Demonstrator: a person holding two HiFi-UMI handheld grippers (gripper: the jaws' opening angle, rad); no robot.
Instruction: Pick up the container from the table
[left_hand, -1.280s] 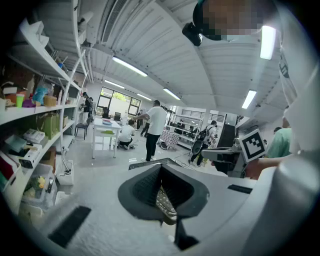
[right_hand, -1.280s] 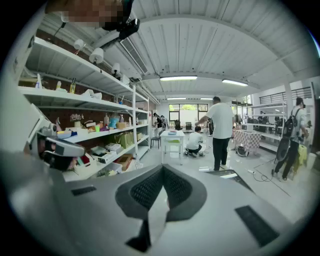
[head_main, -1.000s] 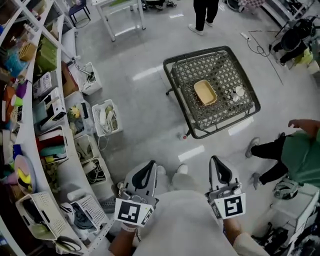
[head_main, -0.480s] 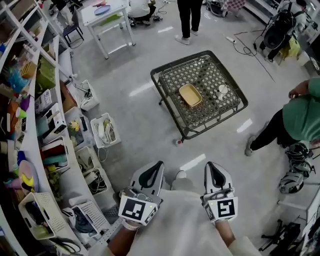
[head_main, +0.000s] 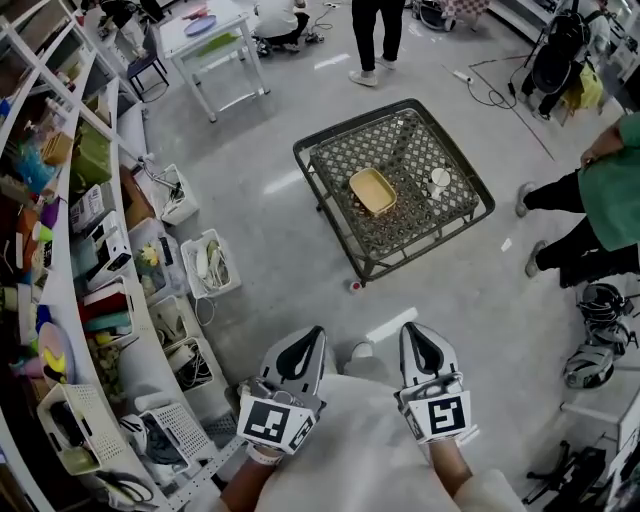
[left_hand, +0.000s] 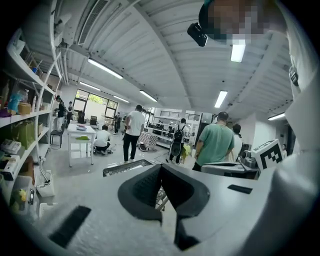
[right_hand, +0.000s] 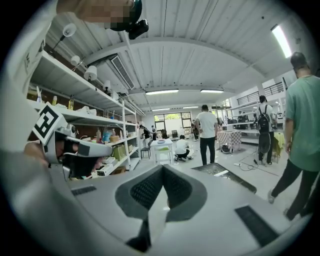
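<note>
A shallow yellow container (head_main: 372, 190) lies near the middle of a low black mesh table (head_main: 330, 205) standing on the grey floor some way ahead. Beside it on the mesh sits a small white object (head_main: 437, 180). My left gripper (head_main: 310, 340) and right gripper (head_main: 412, 340) are held close to my body, far short of the table, side by side. Both are shut with nothing between the jaws. The left gripper view shows its closed jaws (left_hand: 160, 169) and the table's edge (left_hand: 122, 168) beyond; the right gripper view shows its closed jaws (right_hand: 163, 170) and the table (right_hand: 222, 174).
Cluttered shelves (head_main: 60, 250) and floor baskets (head_main: 208, 262) line the left side. A white table (head_main: 210, 30) stands at the far left. A person in green (head_main: 610, 190) stands right of the mesh table, another person (head_main: 375, 40) beyond it. Cables lie at the far right.
The mesh table has shifted left and up in the head view. The person in green has moved up the right side. Both grippers stay shut in the same pose.
</note>
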